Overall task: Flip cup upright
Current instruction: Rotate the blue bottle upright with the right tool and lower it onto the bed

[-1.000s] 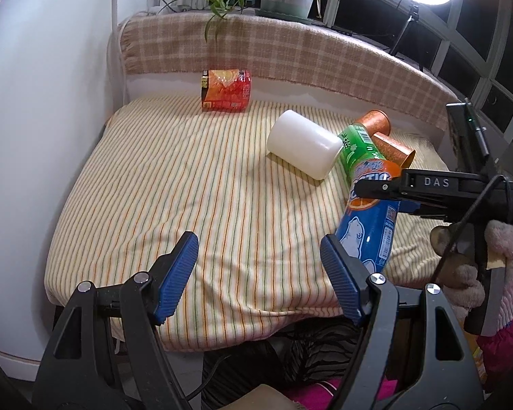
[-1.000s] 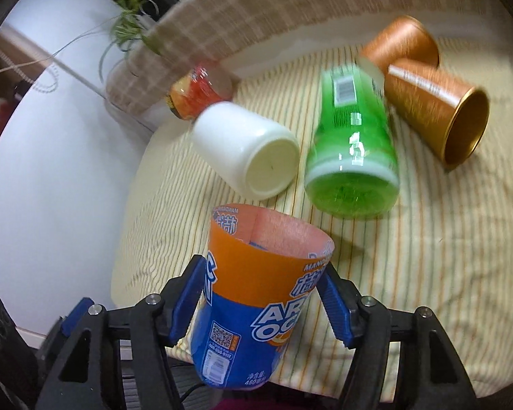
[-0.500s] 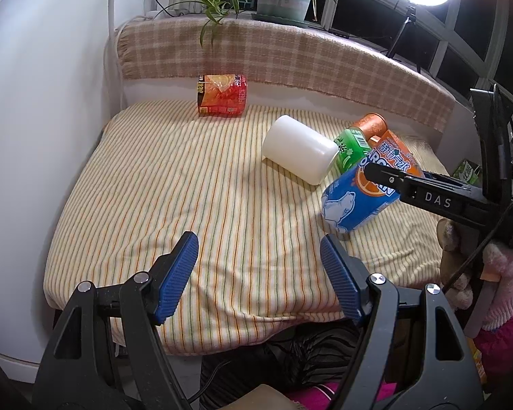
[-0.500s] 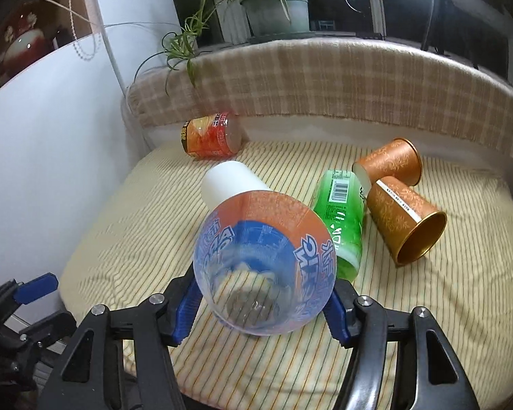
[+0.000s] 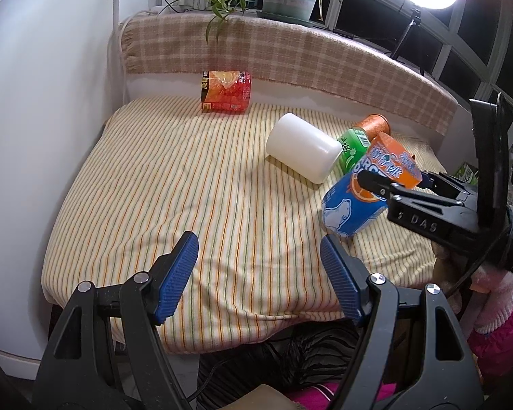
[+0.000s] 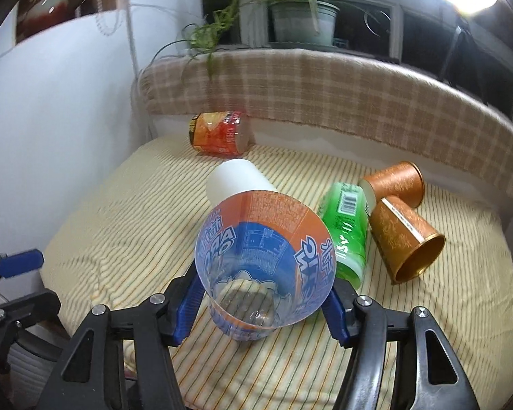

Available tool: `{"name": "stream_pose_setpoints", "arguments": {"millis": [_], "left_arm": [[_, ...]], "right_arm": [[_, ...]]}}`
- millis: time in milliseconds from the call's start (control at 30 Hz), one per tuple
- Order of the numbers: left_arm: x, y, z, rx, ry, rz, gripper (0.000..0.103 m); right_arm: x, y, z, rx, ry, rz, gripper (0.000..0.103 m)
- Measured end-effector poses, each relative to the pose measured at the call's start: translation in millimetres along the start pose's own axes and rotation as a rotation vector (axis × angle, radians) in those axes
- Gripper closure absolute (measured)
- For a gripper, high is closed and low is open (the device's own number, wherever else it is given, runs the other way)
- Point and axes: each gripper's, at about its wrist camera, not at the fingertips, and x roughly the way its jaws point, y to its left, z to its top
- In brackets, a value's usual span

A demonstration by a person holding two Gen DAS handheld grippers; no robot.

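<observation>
My right gripper [image 6: 263, 302] is shut on a blue and orange plastic cup [image 6: 265, 263]. The cup is tilted with its open mouth up and toward the camera, its base close to the striped cloth [image 6: 325, 358]. In the left wrist view the same cup [image 5: 362, 194] sits in the right gripper [image 5: 390, 184] at the right of the table, leaning. My left gripper [image 5: 260, 273] is open and empty above the table's front edge.
On the striped cloth lie a white cup [image 5: 304, 152], a green cup [image 6: 347, 232], two copper cups [image 6: 405, 242] and a red and orange cup [image 5: 226, 91], all on their sides. A checked cloth ledge [image 5: 290, 54] with a potted plant bounds the back.
The right gripper has turned the blue and orange cup from mouth-down to mouth-up and lowered it toward the cloth. The left gripper has stayed put.
</observation>
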Motion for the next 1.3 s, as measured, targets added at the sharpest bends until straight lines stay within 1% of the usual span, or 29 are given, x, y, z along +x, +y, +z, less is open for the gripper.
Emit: {"name": "stream_pose_setpoints", "arguments": {"millis": [233,433,500,567,733,767,833,1067,1300], "left_arm": [[0,5,-1,-0.016,0.002,0.004,0.027],[0,6,-1,-0.018,0.003,0.002,0.027],[0,7,-1,-0.020,0.004,0.003,0.027],[0,6,-1,-0.022,0.003,0.004,0.027],[0,6,-1,-0.022,0.003,0.004,0.027],[0,6,-1,-0.021,0.001,0.004,0.027],[-1,6,0,-0.016,-0.004,0.005,0.027],[-7,-2,5,-0.003,-0.040,0.012,0.027],[-16,-22,11,0.042,-0.109,0.012,0.027]], "right_arm": [[2,18,1,-0.067,-0.003,0.002,0.037],[7,22,1,-0.064,0.005,0.024,0.037],[7,22,1,-0.063,0.005,0.037,0.035],[6,23,0,-0.065,0.000,0.041,0.029],[3,24,-1,-0.059,-0.010,0.056,0.023],[1,24,-2,-0.053,-0.012,0.061,0.020],[-4,22,-4,-0.040,-0.016,0.068,0.019],[-29,8,-19,0.032,-0.033,0.075,0.015],[-60,-15,-29,0.091,-0.081,0.016,0.012]]}}
